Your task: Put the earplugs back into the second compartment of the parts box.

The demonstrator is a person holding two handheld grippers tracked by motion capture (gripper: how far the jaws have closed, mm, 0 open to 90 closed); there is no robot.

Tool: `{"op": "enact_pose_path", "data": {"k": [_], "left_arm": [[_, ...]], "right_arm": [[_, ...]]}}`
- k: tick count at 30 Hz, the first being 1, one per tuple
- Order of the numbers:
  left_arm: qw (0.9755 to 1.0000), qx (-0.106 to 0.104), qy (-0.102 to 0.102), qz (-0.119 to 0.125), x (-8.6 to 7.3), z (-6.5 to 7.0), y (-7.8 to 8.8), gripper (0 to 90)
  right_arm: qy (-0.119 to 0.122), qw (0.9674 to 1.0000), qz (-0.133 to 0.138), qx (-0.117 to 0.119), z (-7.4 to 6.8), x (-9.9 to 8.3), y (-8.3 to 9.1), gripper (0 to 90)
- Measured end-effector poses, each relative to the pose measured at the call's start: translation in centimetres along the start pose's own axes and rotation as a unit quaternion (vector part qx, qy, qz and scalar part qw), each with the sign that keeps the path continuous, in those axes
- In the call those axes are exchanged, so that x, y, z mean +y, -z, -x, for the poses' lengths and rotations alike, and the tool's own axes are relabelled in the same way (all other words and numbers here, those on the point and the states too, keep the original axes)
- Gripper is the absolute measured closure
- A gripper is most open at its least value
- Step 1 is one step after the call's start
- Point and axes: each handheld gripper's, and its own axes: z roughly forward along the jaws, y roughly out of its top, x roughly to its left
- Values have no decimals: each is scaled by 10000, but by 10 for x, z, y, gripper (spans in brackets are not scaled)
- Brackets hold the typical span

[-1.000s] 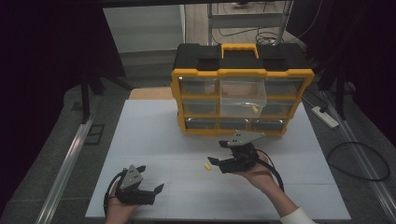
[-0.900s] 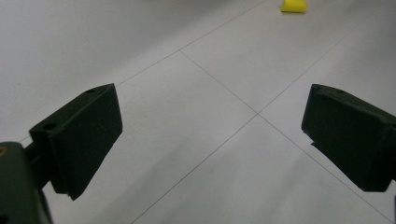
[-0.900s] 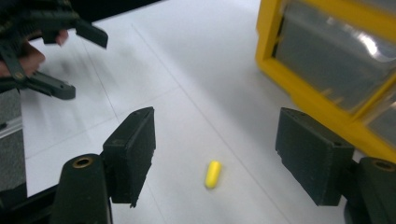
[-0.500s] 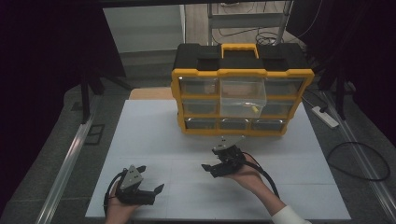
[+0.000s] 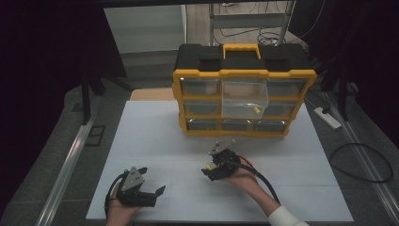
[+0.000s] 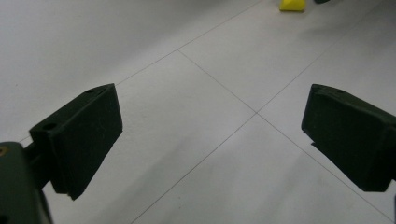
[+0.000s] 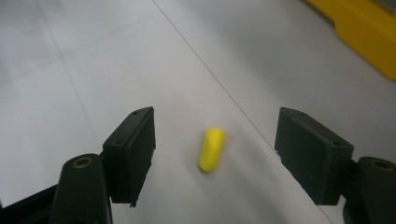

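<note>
A small yellow tapered plug (image 7: 211,149) lies on its side on the white table (image 7: 70,70).

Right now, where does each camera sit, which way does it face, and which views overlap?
High view: above the person's side, looking forward and down on the white table and the yellow-and-black drawer organiser; both forearms, left gripper and right gripper show.
Left gripper view: on the left gripper, looking along open jaws over bare tabletop.
Right gripper view: on the right gripper, looking down between open jaws at the small yellow foam earplug.
Shared: the earplug shows in both gripper views.
</note>
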Motion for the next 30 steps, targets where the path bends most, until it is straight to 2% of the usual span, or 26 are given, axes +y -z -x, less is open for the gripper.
{"op": "enact_pose_path", "data": {"k": [4, 9, 12, 14, 17, 21, 25, 30], "left_arm": [[10000, -6, -20, -6, 0, 0, 0, 53], [10000, -16, -28, -11, 0, 1, 0, 54], [10000, -12, -32, -8, 0, 1, 0, 54], [10000, -16, -38, -9, 0, 1, 0, 55], [10000, -11, -43, -6, 0, 1, 0, 55], [10000, -17, -34, -2, 0, 1, 0, 55], [10000, -18, -36, -3, 0, 1, 0, 55], [10000, -17, -43, -8, 0, 0, 0, 55]], "right_arm": [[44, 9999, -134, -92, 0, -4, -8, 318], [94, 9996, -178, -194, -3, -6, -12, 394], [63, 9997, -185, -149, -3, -8, -14, 518], [41, 9998, -173, -129, -2, -8, -12, 663], [-48, 9999, -155, -48, 0, -8, -11, 793], [-141, 9999, -24, 19, 2, -7, -6, 799], [-228, 9994, 220, 126, 4, -4, 4, 799], [-320, 9971, 666, 202, 4, 2, 27, 799]]}}
